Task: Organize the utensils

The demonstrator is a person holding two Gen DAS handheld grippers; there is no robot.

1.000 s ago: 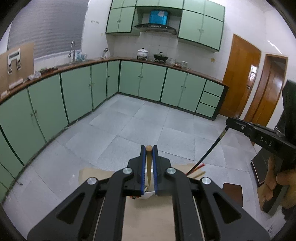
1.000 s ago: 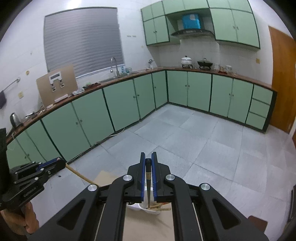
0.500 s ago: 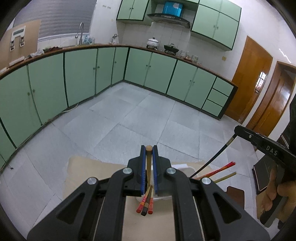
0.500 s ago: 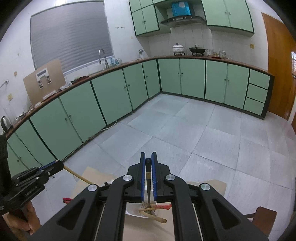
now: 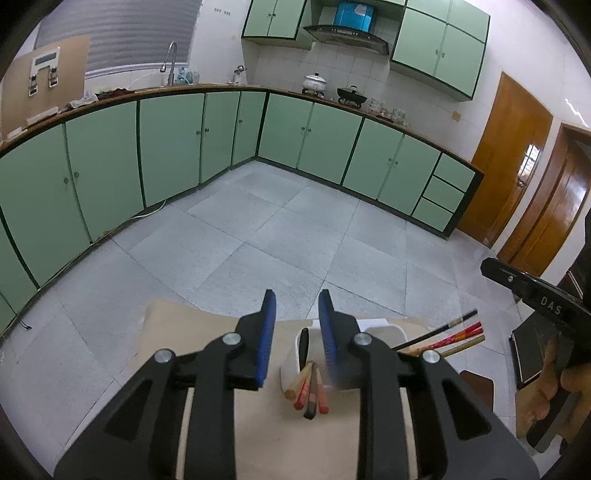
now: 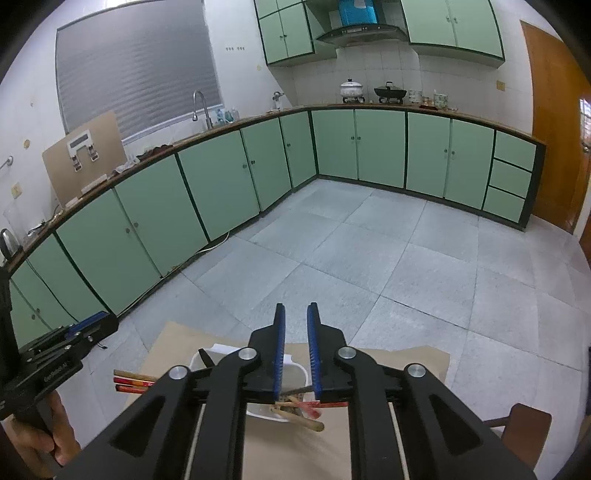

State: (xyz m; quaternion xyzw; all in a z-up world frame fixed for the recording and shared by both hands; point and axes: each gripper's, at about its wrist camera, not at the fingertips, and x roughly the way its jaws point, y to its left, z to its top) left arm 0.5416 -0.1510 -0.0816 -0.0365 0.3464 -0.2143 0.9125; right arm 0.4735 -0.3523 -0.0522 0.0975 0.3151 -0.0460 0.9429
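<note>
A kitchen with white tiled walls. Green cabinets (image 6: 218,192) under a brown counter (image 6: 369,106) curve from 9 o'clock round to 2 o'clock. A window (image 6: 136,66) with a grey blind sits at 11 o'clock, a tap (image 6: 199,107) below it. Wall cabinets (image 5: 439,44) flank a hood (image 5: 347,31) at 12 o'clock, above a white pot (image 6: 351,88) and a black pan (image 6: 389,91). The floor (image 6: 388,258) is grey tile. Two wooden doors (image 5: 509,155) stand at 3 o'clock. Light is even and dim.

Dim even light, fisheye-bent edges, dark corners
</note>
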